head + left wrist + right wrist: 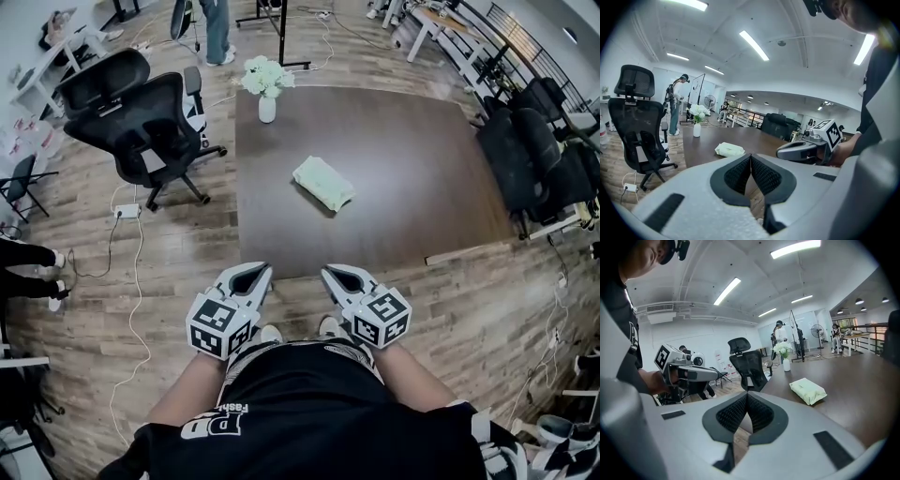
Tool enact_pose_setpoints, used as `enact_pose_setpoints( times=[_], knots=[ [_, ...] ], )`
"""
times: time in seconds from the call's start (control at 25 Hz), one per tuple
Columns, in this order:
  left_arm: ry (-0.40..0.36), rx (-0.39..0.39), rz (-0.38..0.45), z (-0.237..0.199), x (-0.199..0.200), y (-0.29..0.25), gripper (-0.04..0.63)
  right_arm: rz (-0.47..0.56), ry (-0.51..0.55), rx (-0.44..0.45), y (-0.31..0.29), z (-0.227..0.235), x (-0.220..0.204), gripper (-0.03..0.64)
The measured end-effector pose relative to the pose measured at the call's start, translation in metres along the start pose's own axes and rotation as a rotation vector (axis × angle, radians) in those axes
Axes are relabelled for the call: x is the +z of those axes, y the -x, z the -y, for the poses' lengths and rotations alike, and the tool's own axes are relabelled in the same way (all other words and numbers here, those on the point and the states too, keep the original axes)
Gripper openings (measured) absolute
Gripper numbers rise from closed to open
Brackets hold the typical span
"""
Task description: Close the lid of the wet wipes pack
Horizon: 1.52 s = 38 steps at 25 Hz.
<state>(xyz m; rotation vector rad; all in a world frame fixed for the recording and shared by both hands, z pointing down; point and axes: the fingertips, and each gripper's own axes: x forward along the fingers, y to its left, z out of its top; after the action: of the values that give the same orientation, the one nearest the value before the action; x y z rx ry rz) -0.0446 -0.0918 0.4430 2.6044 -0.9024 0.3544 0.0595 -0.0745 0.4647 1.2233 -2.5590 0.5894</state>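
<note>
Chairs, black and on wheels, stand on the wood floor at the left, beside the table's left edge. A white power strip lies on the floor below them with its cable trailing down.

The left gripper is held low in front of the person's waist, just short of the table's near edge and pointing toward it. In its own view the jaws are clenched: the ribbed pads meet along one line and nothing is between them.

The table is dark brown and fills the middle of the head view. A white vase of white flowers stands upright at its far left corner.

The pack, pale green, lies flat near the middle of the table, turned at a slant. It is well apart from the vase and from both grippers, and nothing touches it. Its lid is too small to make out in any view.

The right gripper is level with the left one, near it but not touching, also just short of the near edge. Its jaws are clenched too, pad against pad, and hold nothing.

More black chairs stand past the table's right edge, with desks beyond them.
</note>
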Motion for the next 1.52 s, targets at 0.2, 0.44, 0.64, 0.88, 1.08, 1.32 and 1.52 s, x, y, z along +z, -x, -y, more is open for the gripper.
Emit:
enact_pose_setpoints(
  times=[0.2,0.44,0.64,0.88,1.08,1.32,1.52],
  knots=[
    [0.0,0.013,0.007,0.009,0.004,-0.011,0.02,0.006,0.01,0.021,0.008,0.005,0.002,0.005],
    [-0.03,0.026,0.0,0.02,0.004,-0.022,0.02,0.005,0.018,0.029,0.016,0.017,0.0,0.005],
    [-0.026,0.029,-0.001,0.023,0.005,-0.026,0.02,0.006,0.018,0.02,0.02,0.025,0.001,0.005],
    [-0.024,0.031,-0.006,0.024,0.002,-0.027,0.02,0.017,0.017,0.014,0.022,0.028,0.003,0.005],
    [-0.025,0.029,-0.003,0.025,0.004,-0.027,0.02,0.015,0.016,0.021,0.022,0.026,0.003,0.005],
    [-0.029,0.025,-0.004,0.027,0.003,-0.027,0.02,0.013,0.017,0.017,0.024,0.025,0.001,0.005],
    [-0.035,0.019,-0.007,0.029,0.003,-0.027,0.02,0.013,0.021,0.019,0.025,0.023,0.001,0.005]
  ],
)
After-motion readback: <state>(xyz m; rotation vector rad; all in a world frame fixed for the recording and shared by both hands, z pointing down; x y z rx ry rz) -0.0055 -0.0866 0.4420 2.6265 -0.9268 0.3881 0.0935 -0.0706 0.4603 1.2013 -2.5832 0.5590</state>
